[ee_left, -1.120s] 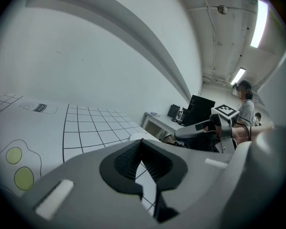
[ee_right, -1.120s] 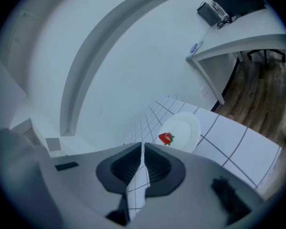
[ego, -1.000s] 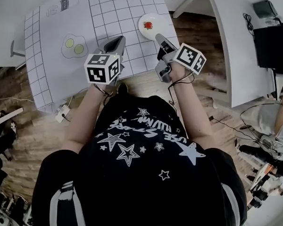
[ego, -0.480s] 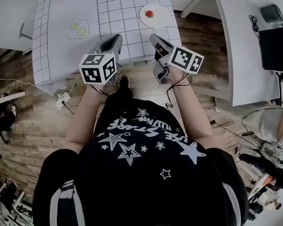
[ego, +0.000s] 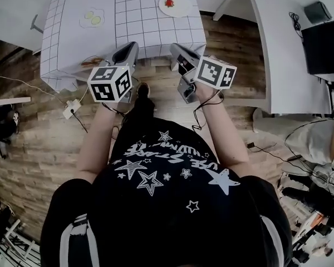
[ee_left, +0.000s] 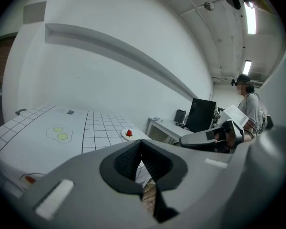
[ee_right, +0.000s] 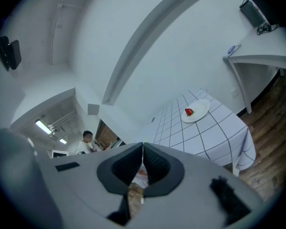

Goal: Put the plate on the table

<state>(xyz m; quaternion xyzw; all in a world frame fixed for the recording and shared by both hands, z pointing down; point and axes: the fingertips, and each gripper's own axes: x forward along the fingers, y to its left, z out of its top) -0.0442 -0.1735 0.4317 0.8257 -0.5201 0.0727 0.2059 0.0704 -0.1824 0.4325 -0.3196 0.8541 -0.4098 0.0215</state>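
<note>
A white plate (ego: 175,5) with a red strawberry on it rests on the checked tablecloth (ego: 133,15) near the table's right edge. The left gripper view shows this plate (ee_left: 129,134) beyond the jaws, and the right gripper view shows the plate (ee_right: 195,111) far ahead. My left gripper (ego: 126,52) and right gripper (ego: 180,54) hover side by side at the table's near edge, short of the plate. Both are shut with nothing between the jaws, as seen up close on the left gripper (ee_left: 141,147) and the right gripper (ee_right: 143,149).
A fried-egg picture (ego: 92,18) is printed on the cloth's left half. A white desk (ego: 278,38) with a dark monitor (ego: 323,38) stands to the right. A power strip (ego: 72,107) and cables lie on the wooden floor. A person (ego: 323,143) is at the far right.
The table and plate have slid toward the top of the head view as the person backed away. Both grippers pulled back from over the cloth to its near edge, still shut.
</note>
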